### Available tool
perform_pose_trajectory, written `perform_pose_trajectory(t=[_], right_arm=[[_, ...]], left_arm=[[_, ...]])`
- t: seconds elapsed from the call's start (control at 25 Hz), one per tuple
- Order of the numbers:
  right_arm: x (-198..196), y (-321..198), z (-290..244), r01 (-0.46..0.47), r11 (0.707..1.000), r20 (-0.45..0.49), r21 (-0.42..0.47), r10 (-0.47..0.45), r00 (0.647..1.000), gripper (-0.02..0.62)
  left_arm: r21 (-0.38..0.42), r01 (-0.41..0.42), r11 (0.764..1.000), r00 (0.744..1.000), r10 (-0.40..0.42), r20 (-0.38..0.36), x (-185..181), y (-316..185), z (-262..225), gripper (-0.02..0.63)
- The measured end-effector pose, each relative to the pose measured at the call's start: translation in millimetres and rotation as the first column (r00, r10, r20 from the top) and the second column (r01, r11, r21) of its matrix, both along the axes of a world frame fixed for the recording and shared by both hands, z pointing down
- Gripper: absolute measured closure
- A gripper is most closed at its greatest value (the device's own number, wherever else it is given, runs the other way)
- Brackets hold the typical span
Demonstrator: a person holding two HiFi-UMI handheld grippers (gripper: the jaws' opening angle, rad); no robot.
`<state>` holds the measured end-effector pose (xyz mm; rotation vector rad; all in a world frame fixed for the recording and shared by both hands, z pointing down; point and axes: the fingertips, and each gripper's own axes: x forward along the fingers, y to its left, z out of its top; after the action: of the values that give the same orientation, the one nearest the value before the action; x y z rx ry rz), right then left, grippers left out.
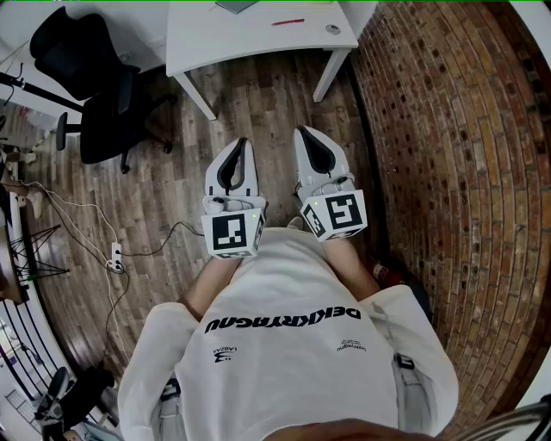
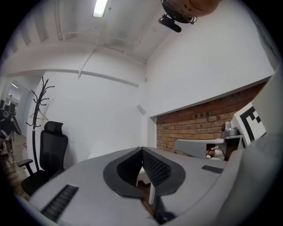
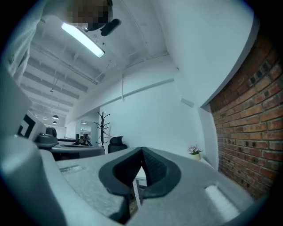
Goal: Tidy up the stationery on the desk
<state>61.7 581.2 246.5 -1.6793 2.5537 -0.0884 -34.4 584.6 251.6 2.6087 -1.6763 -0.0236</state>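
The person stands on the wooden floor point(image 1: 258, 103), well back from the white bench point(image 1: 232, 39), and holds both tools level in front of the chest. The left claw point(image 1: 243, 145) is fully closed and holds nothing; in the left gripper view its dark pads meet at the tip with only the room behind them. The right claw point(image 1: 303, 133) is the same, closed and empty.

The stationery lies on the bench, far from both claws: a red pen point(image 1: 288, 21), a small round grey thing point(image 1: 333, 28) near the corner, and a flat grey item point(image 1: 237, 5) that the picture edge cuts off. I judge that the tidying has not begun.

Several things could go wrong from here. If a claw arrives at the pen without opening first, it will only push it, and a thin pen can roll off the edge. The round thing sits close to the corner beside the brick wall point(image 1: 448, 129), so a small touch may send it to the floor. The wall is also near the right side, and that tool may knock on it during the approach
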Motion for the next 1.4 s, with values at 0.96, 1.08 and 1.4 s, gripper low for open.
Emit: perform_pose_trajectory(t=[0.96,1.08,1.4], right_arm=[[67.8,-30.5,36.6,0.050,0.998,0.032,-0.039,-0.049,0.998,0.601],[62.2,-59.5,43.3,0.051,0.998,0.019,-0.046,-0.050,0.999,0.601],[46.6,-173.6,46.7,0.041,0.998,0.003,-0.056,-0.041,0.999,0.601]], left_arm=[[-0.100,0.070,0.993,0.997,-0.067,0.034,71.2,-15.3,50.9,0.607],[-0.094,0.065,0.993,0.998,-0.062,0.034,66.1,-45.9,56.3,0.607],[-0.076,0.070,0.995,0.997,-0.068,0.027,48.7,-162.2,56.1,0.607]])
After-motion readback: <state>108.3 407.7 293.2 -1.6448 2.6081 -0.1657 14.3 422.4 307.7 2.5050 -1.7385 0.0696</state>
